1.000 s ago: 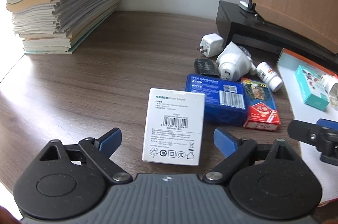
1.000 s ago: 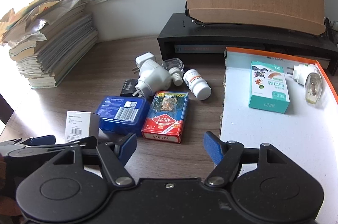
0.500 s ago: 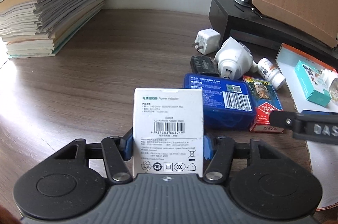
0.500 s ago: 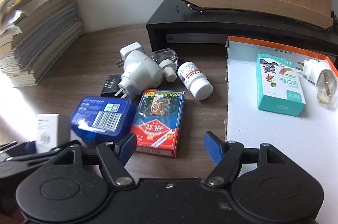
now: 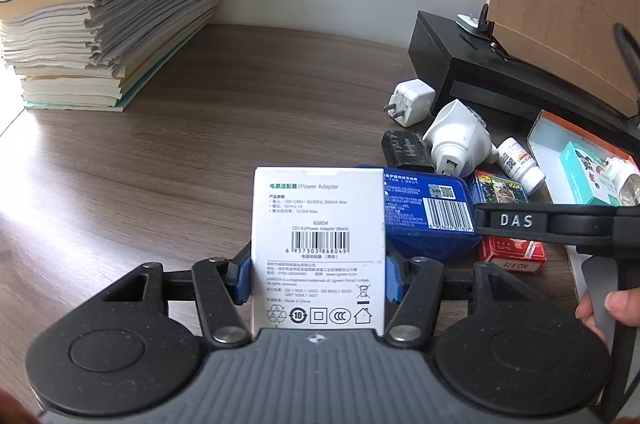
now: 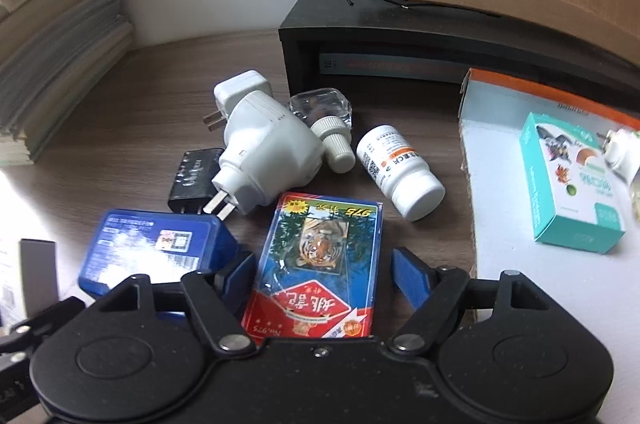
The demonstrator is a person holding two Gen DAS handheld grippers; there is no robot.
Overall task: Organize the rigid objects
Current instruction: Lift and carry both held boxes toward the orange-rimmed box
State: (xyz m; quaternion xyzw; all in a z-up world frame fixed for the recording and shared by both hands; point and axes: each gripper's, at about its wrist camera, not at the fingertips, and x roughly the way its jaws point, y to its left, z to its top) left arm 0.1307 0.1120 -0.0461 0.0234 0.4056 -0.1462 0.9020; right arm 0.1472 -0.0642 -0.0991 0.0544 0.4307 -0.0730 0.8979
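My left tongs (image 5: 318, 278) pinch a white power adapter box (image 5: 319, 248), blue pads pressed flat on its two long sides; their jaws have just been closing onto it. The box stands upright between the pads at the near edge of the wooden bench (image 5: 192, 160), just left of the blue case (image 5: 428, 214). Its face reads "Power Adapter" beside green Chinese characters, with "60804", a barcode numbered 6957303868049, "Made in China", and a row of recycling and CCC marks.

My right tongs (image 6: 324, 274) are spread, straddling the near end of a red and blue playing card pack (image 6: 320, 264) that lies flat on the bench. A clear gap shows at the right pad; I cannot tell whether the left pad touches the pack. It carries a tiger picture, "975" at the far end and "No.975" at the near end. In the left view the right tongs' arm bears the letters "DAS" (image 5: 516, 221).

I count one blue case with a barcode and QR label, one white pill bottle (image 6: 400, 172) with an orange band, one large white plug adapter (image 6: 268, 160), one small white charger (image 6: 240, 94), one black charger (image 6: 196, 176), and one clear bottle (image 6: 324, 112) with a ribbed cap. On the orange-edged tray (image 6: 520, 288) lies one teal carton (image 6: 568, 184).
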